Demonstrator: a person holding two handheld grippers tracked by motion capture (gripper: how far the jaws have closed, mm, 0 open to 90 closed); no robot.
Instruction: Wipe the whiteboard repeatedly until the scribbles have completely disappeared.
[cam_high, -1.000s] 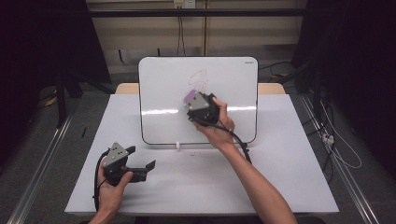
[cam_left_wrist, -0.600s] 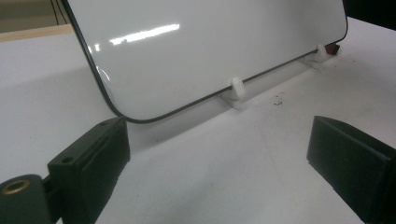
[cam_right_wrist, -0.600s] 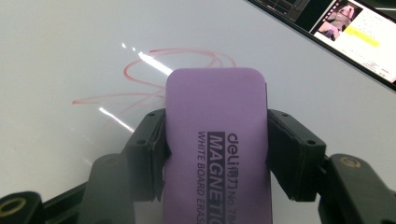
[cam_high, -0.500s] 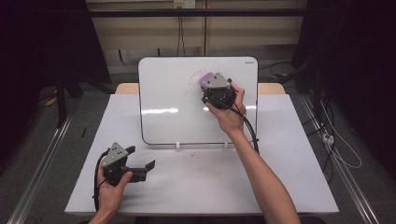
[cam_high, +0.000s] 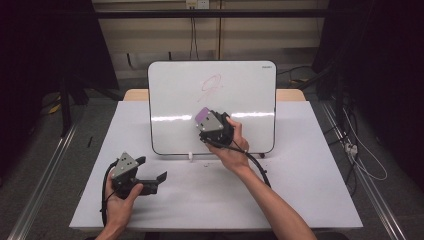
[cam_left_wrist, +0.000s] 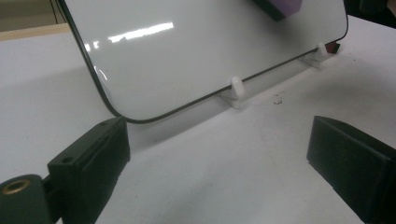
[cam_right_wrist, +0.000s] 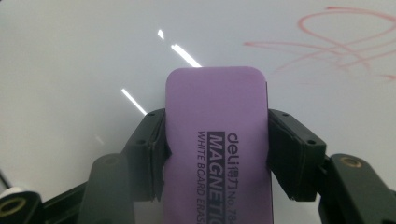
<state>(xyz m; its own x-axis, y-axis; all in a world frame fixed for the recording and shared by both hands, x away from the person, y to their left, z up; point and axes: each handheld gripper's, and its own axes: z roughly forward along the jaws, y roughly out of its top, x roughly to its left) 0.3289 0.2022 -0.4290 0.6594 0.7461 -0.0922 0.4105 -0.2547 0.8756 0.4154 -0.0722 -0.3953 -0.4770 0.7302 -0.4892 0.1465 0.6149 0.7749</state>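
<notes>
The right claw (cam_right_wrist: 215, 154) pinches a purple magnetic whiteboard eraser (cam_right_wrist: 217, 140) across its narrow width, one black jaw pressed to each long edge, so the eraser's long axis runs straight out along the claw and its rounded far end leads toward the whiteboard (cam_high: 175, 100). In the high view this claw (cam_high: 206, 119) hovers in front of the lower middle of the upright board, the eraser (cam_high: 203, 115) showing as a purple patch at its tip. The thing that matters for the next move is the red scribble (cam_high: 212, 85): it lies above the eraser and slightly toward the board's right side, well clear of the eraser's leading end; in the right gripper view the same red loops (cam_right_wrist: 345, 42) sit up and to the right of the eraser's tip. Whether the felt face already touches the board cannot be told from these pictures. My reading is that the person means to wipe the mark, which would call for a sweep up the board with the eraser's long axis kept roughly in line with that travel. The left claw (cam_high: 150, 170) rests low on the white counter (cam_high: 300, 200), well apart from the board's lower left corner, its jaws spread wide with nothing between them; the right hand is plainly the nearer one to the scribble.
</notes>
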